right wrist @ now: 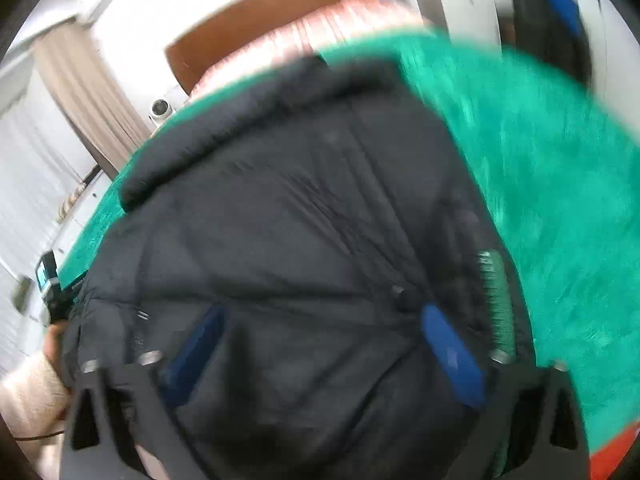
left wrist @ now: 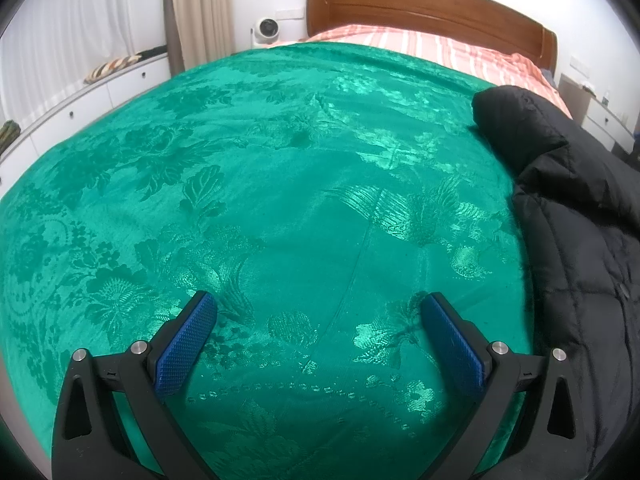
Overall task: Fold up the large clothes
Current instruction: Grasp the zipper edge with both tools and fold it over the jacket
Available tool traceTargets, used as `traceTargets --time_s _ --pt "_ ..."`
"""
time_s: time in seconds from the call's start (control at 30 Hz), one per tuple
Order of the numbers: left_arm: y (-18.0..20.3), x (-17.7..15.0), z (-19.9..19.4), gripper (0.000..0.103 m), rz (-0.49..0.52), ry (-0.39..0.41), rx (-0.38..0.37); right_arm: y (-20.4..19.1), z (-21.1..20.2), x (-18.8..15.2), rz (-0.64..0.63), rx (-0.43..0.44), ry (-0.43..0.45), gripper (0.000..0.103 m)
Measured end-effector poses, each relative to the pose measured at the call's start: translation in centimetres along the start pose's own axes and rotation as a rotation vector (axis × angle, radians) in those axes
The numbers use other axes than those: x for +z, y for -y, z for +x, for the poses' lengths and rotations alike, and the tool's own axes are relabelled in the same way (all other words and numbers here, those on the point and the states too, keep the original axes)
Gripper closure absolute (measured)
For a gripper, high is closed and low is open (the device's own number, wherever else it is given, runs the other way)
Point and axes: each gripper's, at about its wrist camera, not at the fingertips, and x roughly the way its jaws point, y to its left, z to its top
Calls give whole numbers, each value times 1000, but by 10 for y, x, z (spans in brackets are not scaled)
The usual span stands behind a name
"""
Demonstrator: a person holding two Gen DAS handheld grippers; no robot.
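A black quilted puffer jacket (left wrist: 580, 220) lies on the right side of a bed covered with a green floral bedspread (left wrist: 280, 160). My left gripper (left wrist: 320, 300) hovers open over bare bedspread, well left of the jacket, with nothing between its blue pads. The right wrist view is motion-blurred. There the jacket (right wrist: 300, 200) fills the middle, collar towards the headboard. My right gripper (right wrist: 322, 312) is just above the jacket's lower part. Its jaws stand wide apart and the pads press on nothing. Green bedspread (right wrist: 540, 160) shows to the right of the jacket.
A wooden headboard (left wrist: 420, 4) and pink striped bedding (left wrist: 420, 46) are at the far end. White drawers (left wrist: 80, 108), a beige curtain (left wrist: 196, 8) and a small white camera (left wrist: 266, 28) stand left. A cream sleeve (right wrist: 28, 392) and the other gripper's body (right wrist: 50, 284) show at the left edge.
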Motion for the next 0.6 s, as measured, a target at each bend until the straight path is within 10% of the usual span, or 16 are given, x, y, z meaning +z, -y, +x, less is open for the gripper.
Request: traceTargets --time_s 0.23,0.4,0.6 --pt "0 0 0 0 0 1 0 -15 -50 24 -38 13 151 10" --pt "1 0 1 0 0 -2 0 16 -6 16 26 -92 -8 9" --pt "-3 11 4 1 12 -79 -41 13 -46 26 -3 -88 83 9"
